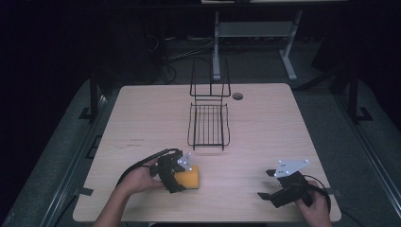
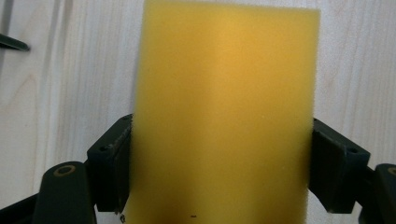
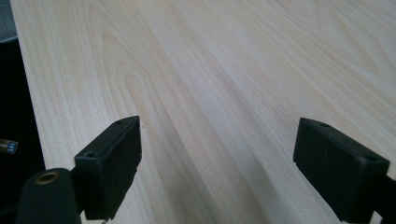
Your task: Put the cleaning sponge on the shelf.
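Near the front-left part of the wooden table (image 1: 265, 123), a yellow sponge (image 1: 190, 178) lies flat under the left gripper (image 1: 176, 178). Seen from above, the sponge is a small rectangular block of warm orange-yellow, with its right half showing past the black gripper body and the grey plate on top. The person's left hand (image 1: 142, 178) holds that gripper from the left side, with a black cable looping back over the wrist.

From the left gripper view, the sponge (image 2: 224, 116) is a tall rectangle with straight edges and square corners at its far end. Its surface is matte and finely porous, an even yellow that darkens toward orange low down between the jaws. The 2 black jaws press against its 2 long sides, 1 on each, so the left gripper (image 2: 219, 163) is closed on the sponge across its width. Pale wood grain runs along both sides of it.

A black wire rack (image 1: 208, 124) stands at the middle of the table, well apart from the sponge and farther from the person; it has a flat gridded tray in front and an upright frame behind.

At the front-right of the table, the right gripper (image 1: 273, 195) is held by the person's right hand (image 1: 316, 209), well apart from the sponge. In the right gripper view its 2 jaws stand wide apart with bare wood between them, and the right gripper (image 3: 217, 163) holds nothing.
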`<state>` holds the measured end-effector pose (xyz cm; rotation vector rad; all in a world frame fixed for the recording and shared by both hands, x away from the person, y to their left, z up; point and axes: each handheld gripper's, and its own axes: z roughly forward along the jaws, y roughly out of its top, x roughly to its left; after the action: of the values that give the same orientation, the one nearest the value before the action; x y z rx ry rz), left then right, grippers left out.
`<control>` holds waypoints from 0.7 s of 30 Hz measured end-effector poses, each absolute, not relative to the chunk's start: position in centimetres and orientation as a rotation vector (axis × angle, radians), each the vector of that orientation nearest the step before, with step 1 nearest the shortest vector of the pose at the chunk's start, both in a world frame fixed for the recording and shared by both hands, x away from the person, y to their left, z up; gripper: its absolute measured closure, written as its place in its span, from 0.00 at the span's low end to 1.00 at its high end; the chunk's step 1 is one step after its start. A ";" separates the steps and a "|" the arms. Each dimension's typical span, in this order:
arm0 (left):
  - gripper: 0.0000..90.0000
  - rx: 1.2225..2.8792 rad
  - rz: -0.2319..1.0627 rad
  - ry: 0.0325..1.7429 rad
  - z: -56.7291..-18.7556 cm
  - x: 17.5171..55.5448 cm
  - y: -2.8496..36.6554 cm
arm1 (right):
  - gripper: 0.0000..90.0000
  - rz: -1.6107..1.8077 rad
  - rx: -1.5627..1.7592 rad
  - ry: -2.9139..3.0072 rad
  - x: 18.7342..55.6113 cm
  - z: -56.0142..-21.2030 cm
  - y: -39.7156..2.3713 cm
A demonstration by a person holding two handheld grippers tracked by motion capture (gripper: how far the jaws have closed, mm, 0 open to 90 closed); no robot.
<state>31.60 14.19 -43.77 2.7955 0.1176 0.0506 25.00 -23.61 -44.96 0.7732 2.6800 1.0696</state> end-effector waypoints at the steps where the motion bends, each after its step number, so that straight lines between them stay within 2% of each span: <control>1: 0.24 2.793 0.052 0.123 -43.7 31.6 14.2 | 0.17 1.070 0.774 2.680 25.0 -45.0 -23.6; 21: 0.24 2.775 0.092 0.111 -41.6 32.2 13.4 | 0.17 1.073 0.778 2.674 25.1 -45.0 -23.8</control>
<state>32.22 13.42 -41.65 2.7751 0.1114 0.0920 25.12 -23.77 -45.04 0.7784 2.6743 1.0726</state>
